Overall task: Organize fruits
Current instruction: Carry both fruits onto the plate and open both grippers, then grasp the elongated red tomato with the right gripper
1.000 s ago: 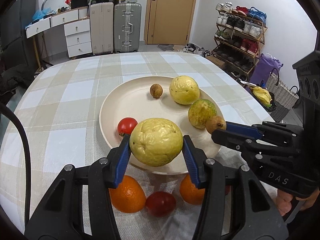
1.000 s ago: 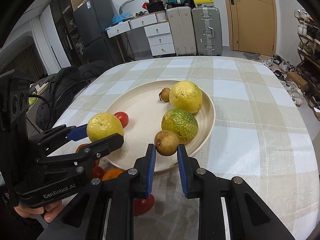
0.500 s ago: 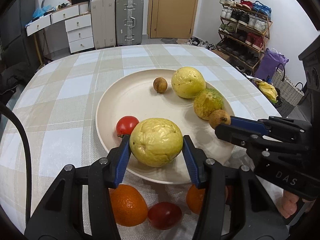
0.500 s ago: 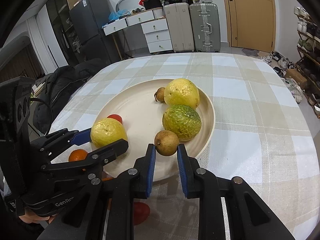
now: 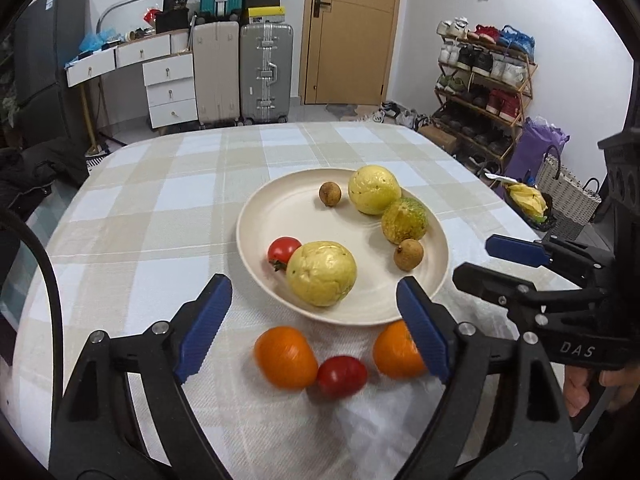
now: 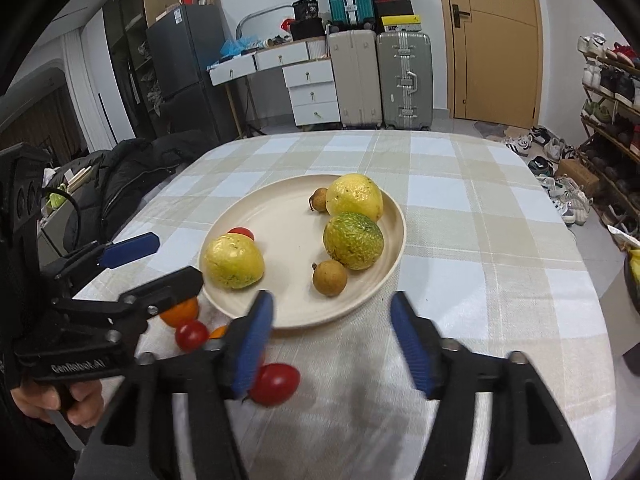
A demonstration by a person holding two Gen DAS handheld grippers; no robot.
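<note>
A cream plate (image 5: 304, 216) (image 6: 280, 216) on the checked tablecloth holds two yellow fruits, the near one (image 5: 322, 274) (image 6: 232, 260) and the far one (image 5: 374, 190), a green-yellow fruit (image 5: 404, 220) (image 6: 354, 240), two small brown fruits (image 5: 408, 254) (image 5: 330, 194) and a red tomato (image 5: 282, 250). In front of the plate lie two oranges (image 5: 286, 356) (image 5: 396, 354) and a tomato (image 5: 342, 376); another tomato (image 6: 276, 382) lies nearer. My left gripper (image 5: 316, 332) is open and empty, near the plate's front rim. My right gripper (image 6: 332, 344) is open and empty, just short of the plate.
The table's far half (image 5: 200, 184) bears only the cloth. Behind the table stand suitcases (image 5: 266, 72), white drawers (image 5: 170, 88) and a door. A shoe rack (image 5: 484, 80) and bags are at the right. A dark coat (image 6: 132, 172) lies at the left.
Both grippers have opened and drawn back. The yellow fruit from the left one and the small brown fruit from the right one now rest on the plate.
</note>
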